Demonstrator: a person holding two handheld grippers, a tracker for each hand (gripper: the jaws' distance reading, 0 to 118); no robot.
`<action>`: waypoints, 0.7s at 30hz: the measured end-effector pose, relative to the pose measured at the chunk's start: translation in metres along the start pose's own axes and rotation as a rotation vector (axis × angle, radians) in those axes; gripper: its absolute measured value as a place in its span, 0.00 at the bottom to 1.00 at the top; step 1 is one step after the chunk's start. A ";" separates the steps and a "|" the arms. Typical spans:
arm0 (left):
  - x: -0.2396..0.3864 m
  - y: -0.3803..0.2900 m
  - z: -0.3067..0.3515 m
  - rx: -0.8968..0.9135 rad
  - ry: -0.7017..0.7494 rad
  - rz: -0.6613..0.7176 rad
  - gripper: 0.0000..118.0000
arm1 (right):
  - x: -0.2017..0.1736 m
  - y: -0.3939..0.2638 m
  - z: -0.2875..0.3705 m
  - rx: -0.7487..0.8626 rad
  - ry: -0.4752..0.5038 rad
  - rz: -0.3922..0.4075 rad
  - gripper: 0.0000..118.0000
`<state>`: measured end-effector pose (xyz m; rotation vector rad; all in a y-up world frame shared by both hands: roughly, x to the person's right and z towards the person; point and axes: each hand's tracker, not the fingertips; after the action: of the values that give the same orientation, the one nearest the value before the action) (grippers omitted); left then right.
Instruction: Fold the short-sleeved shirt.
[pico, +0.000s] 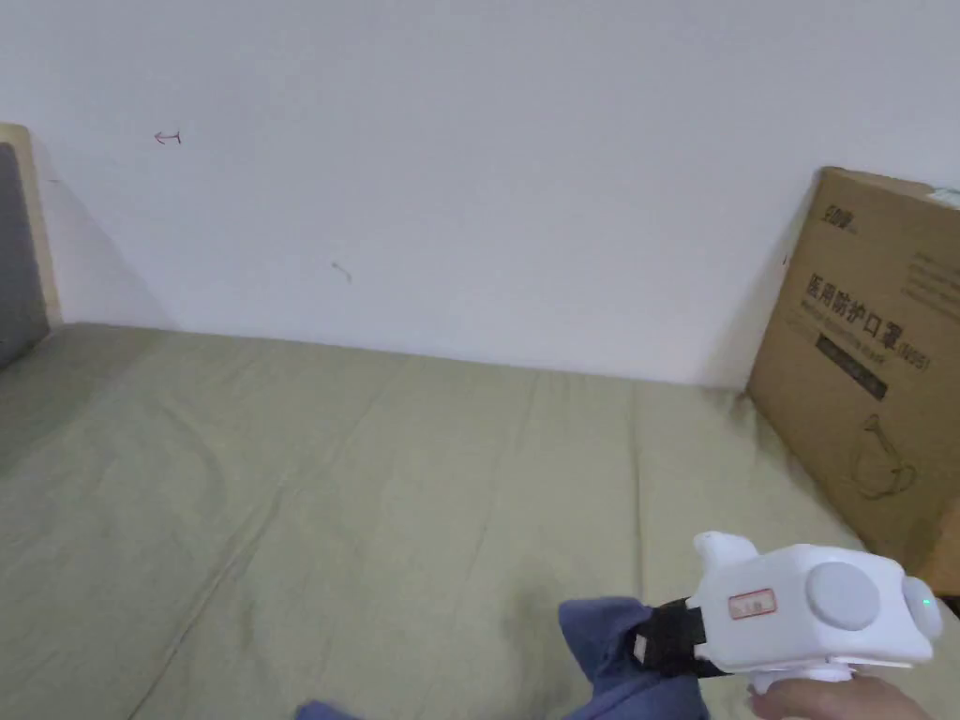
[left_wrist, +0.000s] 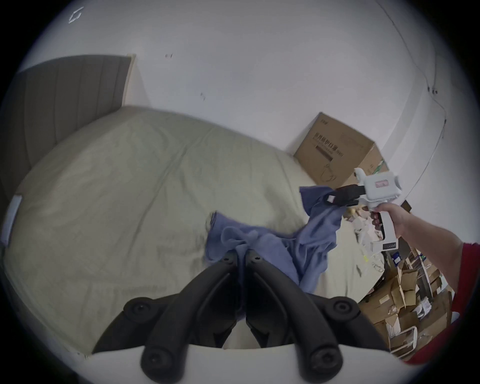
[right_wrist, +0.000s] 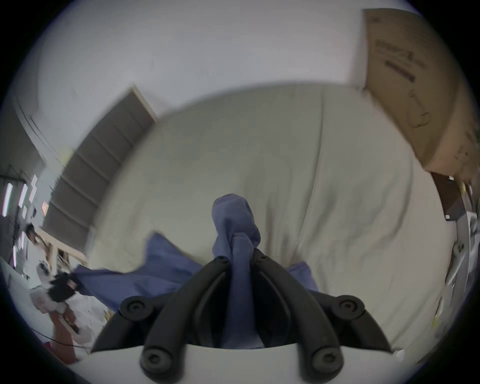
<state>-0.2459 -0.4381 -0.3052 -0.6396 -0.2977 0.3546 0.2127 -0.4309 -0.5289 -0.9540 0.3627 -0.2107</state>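
Observation:
A blue short-sleeved shirt (left_wrist: 306, 244) hangs bunched above the olive-green bed (left_wrist: 117, 207), stretched between both grippers. My left gripper (left_wrist: 241, 256) is shut on a fold of the shirt near the bed's front edge. My right gripper (right_wrist: 240, 257) is shut on another bunch of the shirt (right_wrist: 233, 226), which pokes out past its jaws. In the head view the white right gripper (pico: 647, 642) holds the cloth (pico: 609, 647) at the lower right, with a hand under it. The left gripper view shows the right gripper (left_wrist: 335, 198) farther off, raised higher than the left one.
A large cardboard box (pico: 872, 375) stands on the bed's right end against the white wall. A grey padded headboard (left_wrist: 65, 96) is at the left. Boxes and clutter (left_wrist: 405, 298) lie on the floor to the right. Most of the bed sheet (pico: 328, 516) is bare.

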 end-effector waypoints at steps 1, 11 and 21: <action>-0.001 0.011 0.014 0.041 -0.011 -0.020 0.03 | 0.000 0.004 0.030 0.079 0.025 -0.025 0.08; 0.030 0.159 0.078 0.259 -0.019 -0.150 0.03 | -0.032 0.046 0.247 0.543 0.038 -0.042 0.08; 0.070 0.254 0.064 0.411 0.025 -0.194 0.03 | -0.064 0.132 0.312 0.700 -0.029 -0.019 0.08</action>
<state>-0.2653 -0.1865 -0.4042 -0.2085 -0.2508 0.2114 0.2779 -0.0992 -0.4611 -0.2698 0.2254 -0.3137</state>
